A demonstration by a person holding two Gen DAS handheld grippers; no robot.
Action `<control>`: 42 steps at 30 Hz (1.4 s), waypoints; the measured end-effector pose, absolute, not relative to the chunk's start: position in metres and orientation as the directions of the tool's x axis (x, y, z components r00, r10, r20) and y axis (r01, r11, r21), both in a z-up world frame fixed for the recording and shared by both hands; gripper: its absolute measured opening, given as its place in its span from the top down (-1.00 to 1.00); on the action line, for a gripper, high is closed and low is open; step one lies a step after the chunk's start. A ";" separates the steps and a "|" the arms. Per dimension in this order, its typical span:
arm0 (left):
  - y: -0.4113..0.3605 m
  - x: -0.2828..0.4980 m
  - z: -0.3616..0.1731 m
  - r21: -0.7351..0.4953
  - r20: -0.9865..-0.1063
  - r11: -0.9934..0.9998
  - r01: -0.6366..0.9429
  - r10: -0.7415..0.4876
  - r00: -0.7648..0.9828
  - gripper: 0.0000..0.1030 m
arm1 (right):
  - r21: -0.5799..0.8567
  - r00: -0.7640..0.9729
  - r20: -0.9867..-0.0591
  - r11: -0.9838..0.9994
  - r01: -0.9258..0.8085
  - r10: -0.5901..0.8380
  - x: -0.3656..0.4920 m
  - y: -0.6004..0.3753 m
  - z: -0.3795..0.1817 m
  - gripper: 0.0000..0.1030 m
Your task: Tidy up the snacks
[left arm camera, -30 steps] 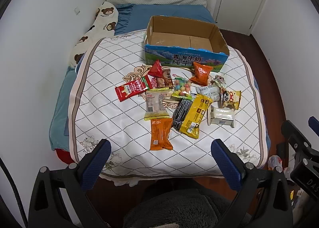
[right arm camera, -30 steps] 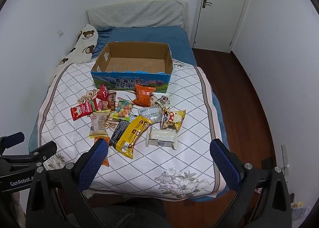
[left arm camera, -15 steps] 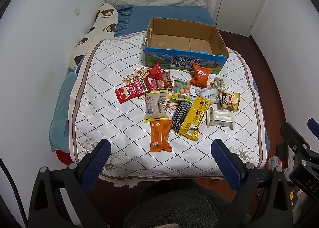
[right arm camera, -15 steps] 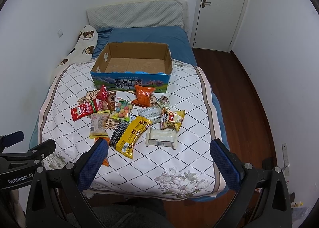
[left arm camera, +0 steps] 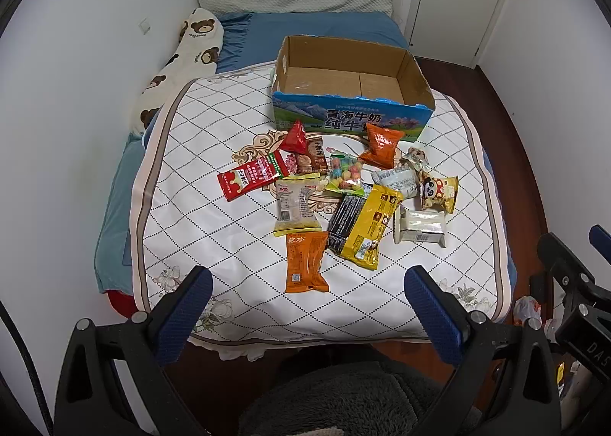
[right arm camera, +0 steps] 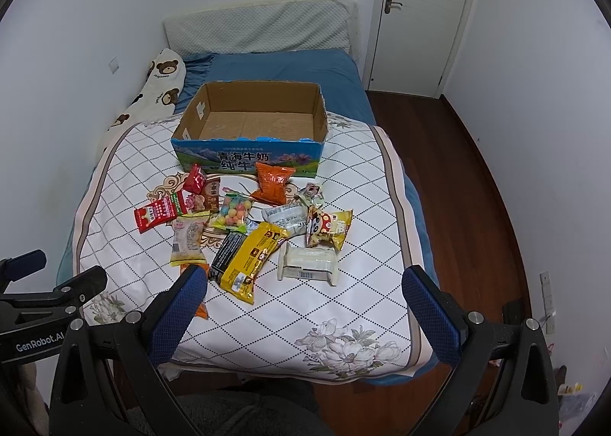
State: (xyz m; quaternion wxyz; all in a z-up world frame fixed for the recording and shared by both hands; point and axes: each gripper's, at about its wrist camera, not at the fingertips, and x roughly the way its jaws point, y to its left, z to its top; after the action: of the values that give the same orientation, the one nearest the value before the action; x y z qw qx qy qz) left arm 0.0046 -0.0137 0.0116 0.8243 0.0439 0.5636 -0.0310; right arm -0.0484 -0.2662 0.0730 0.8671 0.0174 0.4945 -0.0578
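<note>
Several snack packets lie in a loose pile on a white quilted cover [left arm camera: 214, 230] on the bed: an orange packet [left arm camera: 305, 262] nearest me, a yellow-and-black bag [left arm camera: 362, 226], a white wrapped bar [left arm camera: 420, 226], a red packet [left arm camera: 252, 178]. An empty open cardboard box [left arm camera: 351, 92] with a blue printed side stands behind them; it also shows in the right wrist view [right arm camera: 252, 130]. My left gripper [left arm camera: 307, 315] is open and empty, held above the bed's near edge. My right gripper [right arm camera: 303, 312] is open and empty, likewise short of the pile [right arm camera: 248, 230].
A bear-print pillow [left arm camera: 179, 69] lies along the left wall. A grey headboard cushion [right arm camera: 263, 31] is at the back. A white door [right arm camera: 420, 12] and dark wood floor [right arm camera: 477, 207] are to the right. A grey fuzzy surface [left arm camera: 343, 401] is below the grippers.
Both views have shifted slightly; the bed and snacks sit marginally farther away. No snack has moved and both grippers stay open.
</note>
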 end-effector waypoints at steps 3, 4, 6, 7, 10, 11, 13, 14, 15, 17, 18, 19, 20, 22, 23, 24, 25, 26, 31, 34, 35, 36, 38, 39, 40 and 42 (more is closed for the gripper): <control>-0.014 0.005 0.012 0.040 -0.931 0.994 0.101 0.001 0.364 -1.00 | -0.027 0.504 -0.860 0.993 0.117 -0.083 -0.050 -0.267 0.073 -1.00; -0.014 0.004 0.011 0.039 -0.931 0.994 0.101 0.000 0.365 -1.00 | -0.027 0.503 -0.860 0.993 0.118 -0.083 -0.050 -0.268 0.073 -1.00; -0.014 0.005 0.012 0.040 -0.931 0.994 0.101 0.000 0.365 -1.00 | -0.025 0.502 -0.861 0.993 0.119 -0.082 -0.048 -0.270 0.074 -1.00; -0.014 0.005 0.011 0.040 -0.931 0.994 0.101 0.000 0.365 -1.00 | -0.025 0.503 -0.861 0.993 0.118 -0.081 -0.048 -0.270 0.074 -1.00; -0.013 0.006 0.011 0.041 -0.931 0.994 0.102 0.001 0.365 -1.00 | -0.025 0.503 -0.861 0.993 0.117 -0.081 -0.049 -0.270 0.074 -1.00; -0.013 0.006 0.011 0.042 -0.931 0.994 0.102 0.002 0.365 -1.00 | -0.024 0.502 -0.861 0.993 0.118 -0.081 -0.048 -0.270 0.074 -1.00; -0.013 0.007 0.011 0.040 -0.931 0.994 0.103 0.000 0.364 -1.00 | -0.026 0.503 -0.860 0.993 0.118 -0.082 -0.048 -0.270 0.074 -1.00; -0.013 0.006 0.011 0.043 -0.931 0.994 0.102 0.003 0.365 -1.00 | -0.024 0.501 -0.862 0.993 0.119 -0.080 -0.048 -0.270 0.073 -1.00; -0.013 0.007 0.011 0.043 -0.931 0.994 0.102 0.003 0.366 -1.00 | -0.022 0.500 -0.862 0.993 0.118 -0.078 -0.048 -0.270 0.073 -1.00; -0.013 0.007 0.011 0.041 -0.931 0.994 0.101 0.001 0.365 -1.00 | -0.023 0.501 -0.862 0.993 0.119 -0.079 -0.048 -0.271 0.074 -1.00; -0.013 0.007 0.011 0.041 -0.931 0.994 0.102 0.001 0.365 -1.00 | -0.023 0.501 -0.862 0.993 0.118 -0.079 -0.048 -0.271 0.074 -1.00; -0.012 0.007 0.011 0.043 -0.931 0.994 0.103 0.003 0.366 -1.00 | -0.022 0.500 -0.863 0.993 0.118 -0.078 -0.048 -0.271 0.074 -1.00; -0.012 0.007 0.011 0.042 -0.931 0.994 0.103 0.002 0.365 -1.00 | -0.021 0.499 -0.863 0.993 0.118 -0.078 -0.048 -0.271 0.074 -1.00; -0.013 0.007 0.011 0.042 -0.931 0.994 0.101 0.002 0.366 -1.00 | -0.021 0.500 -0.863 0.993 0.118 -0.078 -0.048 -0.272 0.074 -1.00; -0.013 0.007 0.011 0.042 -0.931 0.994 0.101 0.002 0.366 -1.00 | -0.022 0.500 -0.863 0.993 0.118 -0.079 -0.048 -0.272 0.074 -1.00; -0.013 0.007 0.011 0.043 -0.930 0.994 0.101 0.003 0.366 -1.00 | -0.022 0.500 -0.863 0.993 0.118 -0.078 -0.048 -0.271 0.074 -1.00; -0.013 0.007 0.011 0.043 -0.930 0.994 0.102 0.003 0.367 -1.00 | -0.021 0.500 -0.863 0.993 0.118 -0.078 -0.048 -0.272 0.074 -1.00; -0.013 0.007 0.011 0.043 -0.930 0.994 0.103 0.002 0.368 -1.00 | -0.021 0.499 -0.863 0.993 0.118 -0.078 -0.048 -0.271 0.074 -1.00; -0.013 0.007 0.011 0.043 -0.930 0.994 0.105 0.001 0.369 -1.00 | -0.020 0.500 -0.863 0.993 0.119 -0.077 -0.047 -0.271 0.072 -1.00; -0.013 0.007 0.011 0.042 -0.929 0.994 0.104 0.001 0.370 -1.00 | -0.017 0.499 -0.863 0.993 0.119 -0.074 -0.048 -0.272 0.072 -1.00; -0.013 0.007 0.011 0.043 -0.929 0.994 0.105 0.001 0.370 -1.00 | -0.018 0.499 -0.863 0.993 0.120 -0.076 -0.047 -0.271 0.072 -1.00; -0.013 0.006 0.011 0.041 -0.929 0.994 0.106 -0.001 0.370 -1.00 | -0.018 0.499 -0.863 0.993 0.120 -0.076 -0.048 -0.271 0.072 -1.00; -0.013 0.006 0.011 0.038 -0.930 0.994 0.106 -0.004 0.367 -1.00 | -0.016 0.499 -0.864 0.993 0.120 -0.074 -0.047 -0.271 0.072 -1.00; -0.012 0.006 0.012 0.038 -0.930 0.994 0.106 -0.004 0.367 -1.00 | -0.014 0.499 -0.863 0.993 0.121 -0.073 -0.048 -0.272 0.073 -1.00; -0.012 0.006 0.012 0.037 -0.930 0.994 0.107 -0.005 0.367 -1.00 | -0.014 0.500 -0.863 0.993 0.120 -0.072 -0.048 -0.271 0.073 -1.00; -0.012 0.006 0.011 0.035 -0.930 0.994 0.105 -0.007 0.367 -1.00 | -0.009 0.501 -0.863 0.993 0.121 -0.068 -0.049 -0.269 0.074 -1.00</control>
State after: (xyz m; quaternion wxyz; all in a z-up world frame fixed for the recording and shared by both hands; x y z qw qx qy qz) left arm 0.0065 -0.0121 0.0112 0.8257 0.0440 0.5614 -0.0339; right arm -0.0488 -0.2694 0.0742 0.8658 0.0264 0.4967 -0.0545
